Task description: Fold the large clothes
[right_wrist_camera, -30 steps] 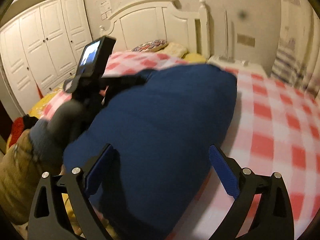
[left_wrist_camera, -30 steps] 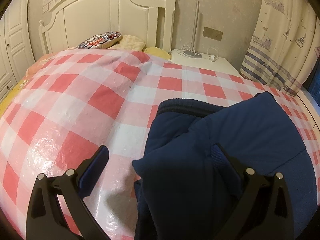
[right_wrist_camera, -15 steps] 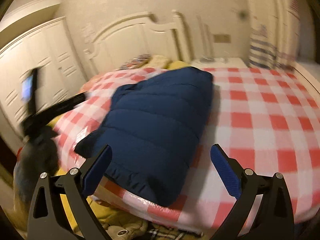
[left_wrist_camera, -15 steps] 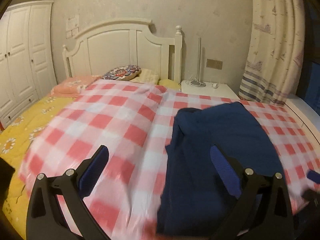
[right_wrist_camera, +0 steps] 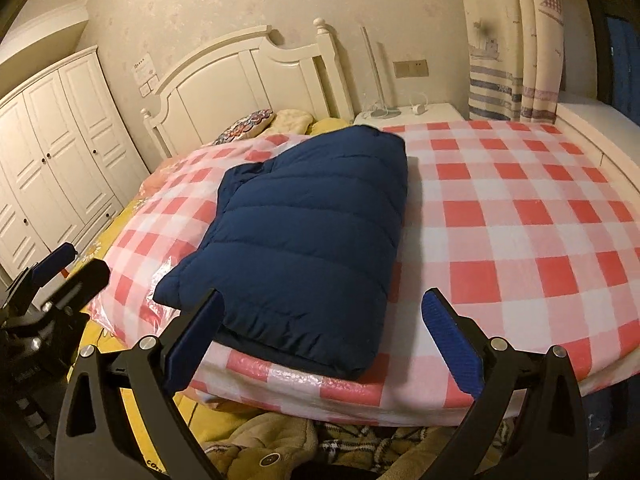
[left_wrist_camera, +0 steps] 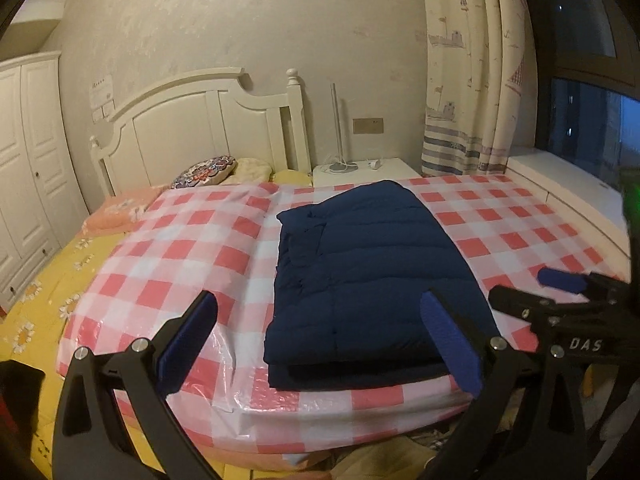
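You are in home bedroom. Evidence: bed (left_wrist_camera: 168, 264) with white panelled headboard (left_wrist_camera: 200, 136), pillows (left_wrist_camera: 208, 170) at head, white wardrobe (right_wrist_camera: 52, 152) along left wall, nightstand (left_wrist_camera: 364, 170) beside bed, ship-print curtain (left_wrist_camera: 472, 80) at dark window (left_wrist_camera: 592, 120).

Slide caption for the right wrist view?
Open right claw held off the bed's near edge, facing the folded navy jacket on the checked cover.

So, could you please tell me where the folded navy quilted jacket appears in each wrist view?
Left wrist: folded navy quilted jacket lies centre, slightly right, on the red-and-white checked plastic sheet.
Right wrist: jacket lies centre-left, nearest the sheet's front edge.
Shared landmark: white arched headboard.
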A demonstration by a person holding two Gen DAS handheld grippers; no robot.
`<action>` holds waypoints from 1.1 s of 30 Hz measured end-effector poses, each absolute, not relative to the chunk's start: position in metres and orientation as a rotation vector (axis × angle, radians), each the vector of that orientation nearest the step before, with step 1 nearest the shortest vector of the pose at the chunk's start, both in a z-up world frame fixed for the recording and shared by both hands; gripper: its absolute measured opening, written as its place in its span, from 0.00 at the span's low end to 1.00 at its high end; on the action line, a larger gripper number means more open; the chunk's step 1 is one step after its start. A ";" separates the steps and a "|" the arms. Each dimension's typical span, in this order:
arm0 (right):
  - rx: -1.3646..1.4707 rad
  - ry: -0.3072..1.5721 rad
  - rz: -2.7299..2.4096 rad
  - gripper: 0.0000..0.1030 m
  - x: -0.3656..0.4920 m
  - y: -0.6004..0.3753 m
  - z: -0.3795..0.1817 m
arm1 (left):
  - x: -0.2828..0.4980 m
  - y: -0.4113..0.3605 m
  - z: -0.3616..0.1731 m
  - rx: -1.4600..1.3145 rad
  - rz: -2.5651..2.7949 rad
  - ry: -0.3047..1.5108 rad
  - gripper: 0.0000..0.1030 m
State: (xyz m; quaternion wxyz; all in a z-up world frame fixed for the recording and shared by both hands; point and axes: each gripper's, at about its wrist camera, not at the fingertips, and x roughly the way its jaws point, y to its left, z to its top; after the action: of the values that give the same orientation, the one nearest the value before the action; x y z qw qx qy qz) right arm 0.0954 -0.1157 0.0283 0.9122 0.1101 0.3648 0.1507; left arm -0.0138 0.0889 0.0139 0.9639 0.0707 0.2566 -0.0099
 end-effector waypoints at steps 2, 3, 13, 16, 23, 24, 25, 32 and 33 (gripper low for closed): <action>0.225 0.737 0.306 0.94 0.094 -0.118 0.031 | -0.014 0.085 0.013 0.152 -0.022 0.526 0.98; 0.224 0.734 0.304 0.94 0.093 -0.119 0.031 | -0.013 0.084 0.013 0.156 -0.023 0.527 0.98; 0.221 0.714 0.302 0.94 0.089 -0.121 0.036 | -0.011 0.083 0.012 0.177 -0.007 0.521 0.98; 0.220 0.707 0.304 0.94 0.087 -0.121 0.038 | -0.011 0.084 0.012 0.176 -0.006 0.522 0.98; 0.190 0.671 0.310 0.94 0.082 -0.118 0.046 | -0.008 0.088 0.011 0.168 0.006 0.527 0.98; 0.186 0.665 0.312 0.94 0.081 -0.118 0.048 | -0.008 0.088 0.011 0.168 0.009 0.528 0.98; 0.183 0.662 0.312 0.94 0.081 -0.118 0.049 | -0.008 0.088 0.010 0.168 0.011 0.529 0.98; 0.168 0.629 0.314 0.94 0.075 -0.117 0.058 | -0.007 0.091 0.011 0.167 0.019 0.522 0.98; 0.164 0.625 0.315 0.94 0.074 -0.116 0.059 | -0.008 0.091 0.011 0.166 0.020 0.521 0.98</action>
State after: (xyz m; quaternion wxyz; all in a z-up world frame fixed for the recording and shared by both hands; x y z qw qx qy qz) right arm 0.0738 -0.1165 0.0590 0.9361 0.0801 0.3059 0.1540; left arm -0.0076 0.0911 0.0110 0.9629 0.0820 0.2570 0.0098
